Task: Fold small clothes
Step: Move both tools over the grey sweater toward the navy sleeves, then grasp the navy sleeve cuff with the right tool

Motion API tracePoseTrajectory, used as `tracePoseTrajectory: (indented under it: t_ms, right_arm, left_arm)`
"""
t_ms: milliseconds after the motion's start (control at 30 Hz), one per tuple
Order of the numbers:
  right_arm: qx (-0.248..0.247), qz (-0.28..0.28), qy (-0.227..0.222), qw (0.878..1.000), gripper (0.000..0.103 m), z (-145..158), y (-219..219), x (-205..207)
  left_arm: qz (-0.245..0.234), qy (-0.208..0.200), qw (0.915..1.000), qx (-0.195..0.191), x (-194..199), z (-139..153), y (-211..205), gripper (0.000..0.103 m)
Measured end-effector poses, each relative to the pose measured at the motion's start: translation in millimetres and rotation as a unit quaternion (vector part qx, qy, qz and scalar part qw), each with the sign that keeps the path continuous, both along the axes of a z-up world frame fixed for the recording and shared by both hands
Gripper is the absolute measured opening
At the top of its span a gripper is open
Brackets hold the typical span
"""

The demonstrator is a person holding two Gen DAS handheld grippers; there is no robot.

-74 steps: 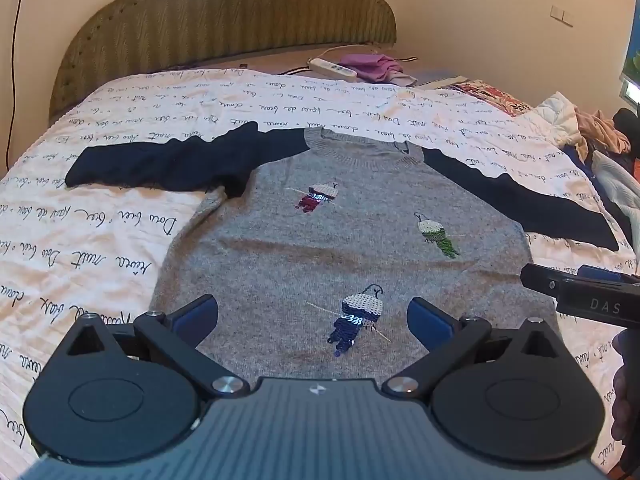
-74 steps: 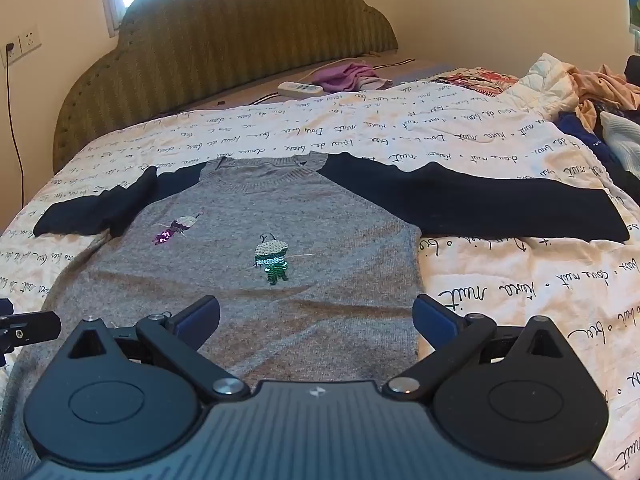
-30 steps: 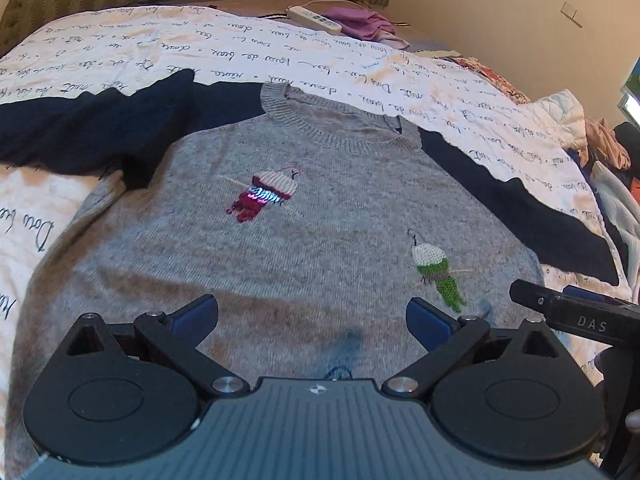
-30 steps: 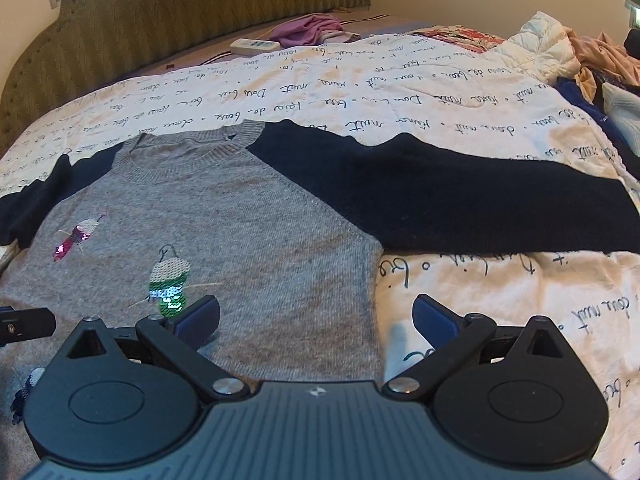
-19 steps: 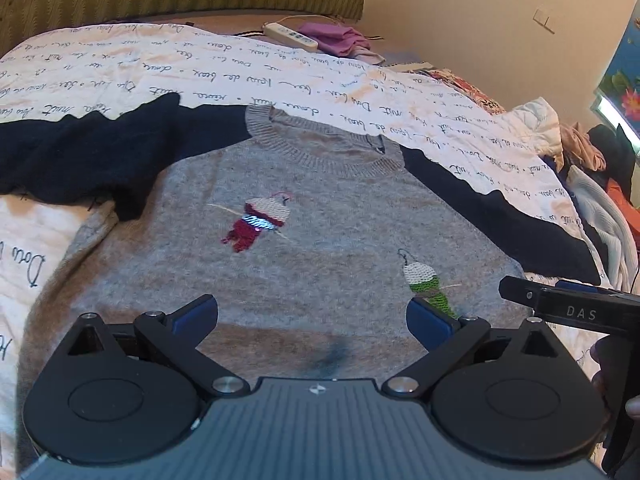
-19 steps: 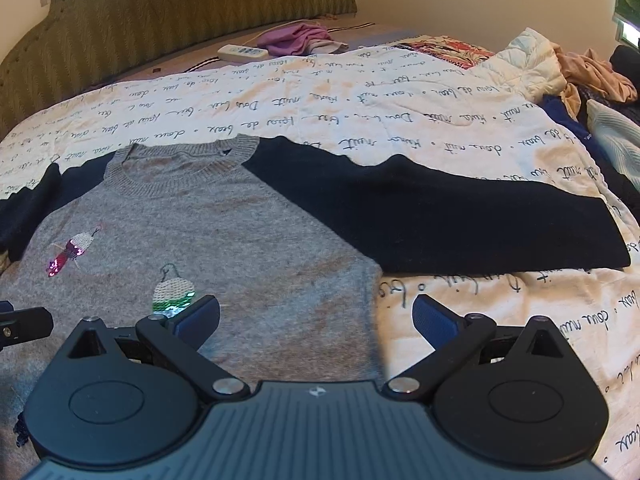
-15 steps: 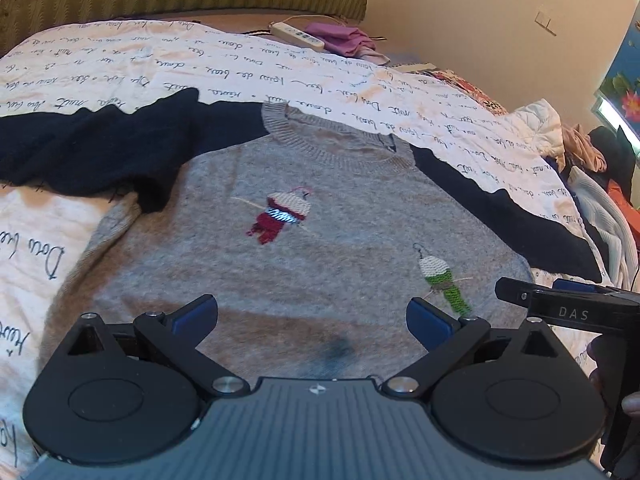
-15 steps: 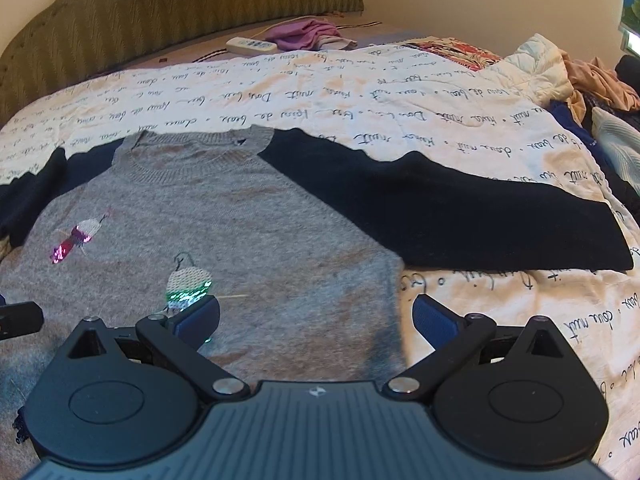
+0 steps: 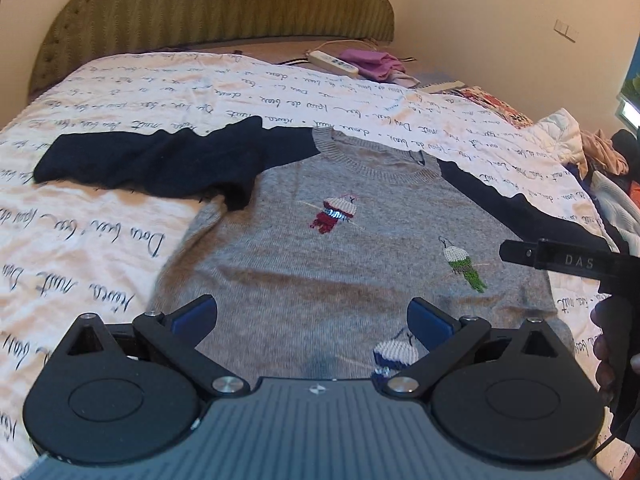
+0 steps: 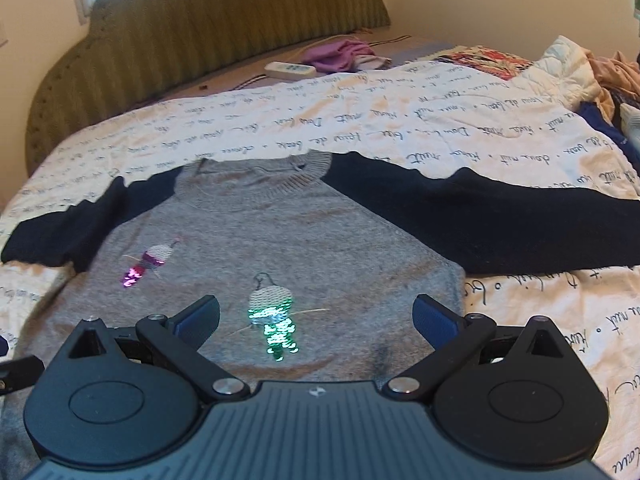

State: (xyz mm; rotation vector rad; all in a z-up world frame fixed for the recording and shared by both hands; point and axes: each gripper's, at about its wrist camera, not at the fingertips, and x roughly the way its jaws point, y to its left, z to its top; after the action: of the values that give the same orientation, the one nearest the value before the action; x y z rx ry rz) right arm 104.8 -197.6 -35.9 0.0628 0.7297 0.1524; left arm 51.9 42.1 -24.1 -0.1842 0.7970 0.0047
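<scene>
Both gaping claws have pulled back; sweater [image 9: 360, 248] lies flat beyond left claw [image 9: 312, 316] and right claw [image 10: 316, 316].

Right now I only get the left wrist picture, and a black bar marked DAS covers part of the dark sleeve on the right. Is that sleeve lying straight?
Observer: Yes. In the right wrist view the right sleeve lies flat, stretched sideways to the frame edge, which cuts off its cuff.
Operator: Is that black bar grabbing anything?
Observer: No. It belongs to the right gripper, whose jaws stand wide open over the sweater.
Operator: What sits under it?
Observer: The green sequin figure shows between its fingers, glinting bright green.
</scene>
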Motion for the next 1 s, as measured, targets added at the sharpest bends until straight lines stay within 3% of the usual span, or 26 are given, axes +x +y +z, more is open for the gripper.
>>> tracePoseTrajectory:
  t_ms: [233, 533, 867, 1000]
  right_arm:
    - [0.007, 0.013, 0.005, 1.0, 0.103, -5, -7, 3]
    - [0.024, -0.027, 0.015, 0.999, 0.103, -19, -14, 42]
    - [0.033, -0.002, 0.016, 0.999, 0.103, -7, 6, 28]
    - [0.03, -0.015, -0.045, 0.998, 0.103, 8, -5, -7]
  left_arm:
    - [-0.013, 0.011, 0.9998, 0.009, 4, -10, -16, 0.102]
    - [-0.033, 0.029, 0.998, 0.046, 36, -16, -8, 0.102]
    - [0.021, -0.006, 0.9996, 0.019, -24, 5, 22, 0.103]
    - [-0.005, -0.008, 0.9996, 0.027, -33, 7, 14, 0.103]
